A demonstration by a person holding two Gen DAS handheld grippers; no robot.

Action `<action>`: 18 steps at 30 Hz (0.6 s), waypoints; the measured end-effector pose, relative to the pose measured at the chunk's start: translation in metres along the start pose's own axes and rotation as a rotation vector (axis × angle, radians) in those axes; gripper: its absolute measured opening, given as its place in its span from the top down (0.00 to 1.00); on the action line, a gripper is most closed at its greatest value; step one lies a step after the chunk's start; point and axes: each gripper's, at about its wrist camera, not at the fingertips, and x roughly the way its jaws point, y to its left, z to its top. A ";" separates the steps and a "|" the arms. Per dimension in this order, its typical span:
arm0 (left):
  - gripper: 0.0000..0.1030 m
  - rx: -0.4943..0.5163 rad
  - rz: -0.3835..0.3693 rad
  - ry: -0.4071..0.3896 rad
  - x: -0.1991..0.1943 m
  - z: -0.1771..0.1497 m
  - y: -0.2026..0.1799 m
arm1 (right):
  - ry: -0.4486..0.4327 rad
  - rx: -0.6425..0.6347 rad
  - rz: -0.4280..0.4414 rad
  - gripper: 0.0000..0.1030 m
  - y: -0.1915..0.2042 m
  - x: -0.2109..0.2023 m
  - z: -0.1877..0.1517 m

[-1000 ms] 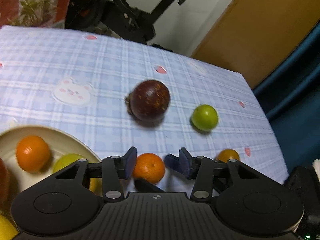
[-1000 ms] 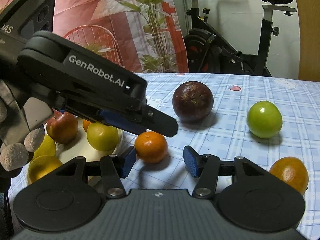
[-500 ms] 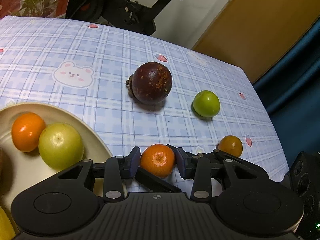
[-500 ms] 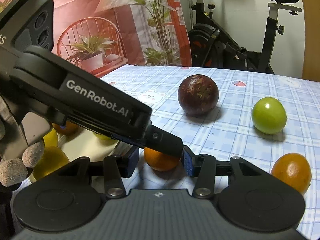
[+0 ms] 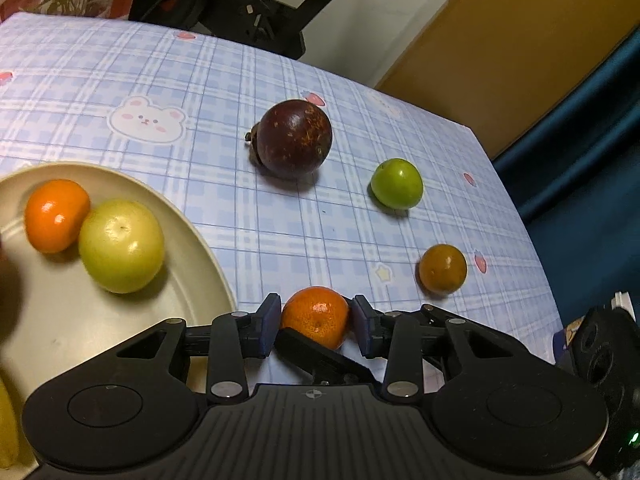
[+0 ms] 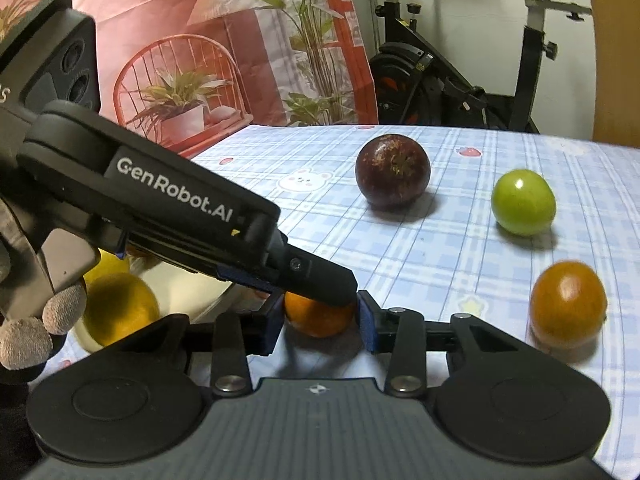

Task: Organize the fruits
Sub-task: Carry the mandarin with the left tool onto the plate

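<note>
The small orange sits on the checked tablecloth just beside the plate. Both the left gripper and the right gripper have their jaws pressed on it. The left gripper's finger crosses over it in the right view. Beyond lie a dark purple fruit, a green fruit and a dull orange fruit.

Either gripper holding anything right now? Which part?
Both bracket the same small orange, still on the tablecloth. Left gripper pads meet its sides; right gripper contact is partly hidden, so its hold cannot be told.
</note>
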 end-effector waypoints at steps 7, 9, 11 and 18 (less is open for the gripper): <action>0.61 0.008 0.000 -0.072 -0.045 0.007 0.008 | -0.039 -0.022 0.046 0.61 0.019 -0.007 0.023; 0.60 0.013 0.013 -0.083 -0.056 0.009 0.013 | -0.050 -0.031 0.070 0.61 0.028 -0.005 0.030; 0.60 0.003 0.027 -0.088 -0.068 0.010 0.023 | -0.051 -0.041 0.094 0.61 0.037 -0.001 0.035; 0.60 -0.033 0.104 -0.095 -0.093 0.007 0.058 | -0.007 -0.093 0.176 0.61 0.071 0.032 0.046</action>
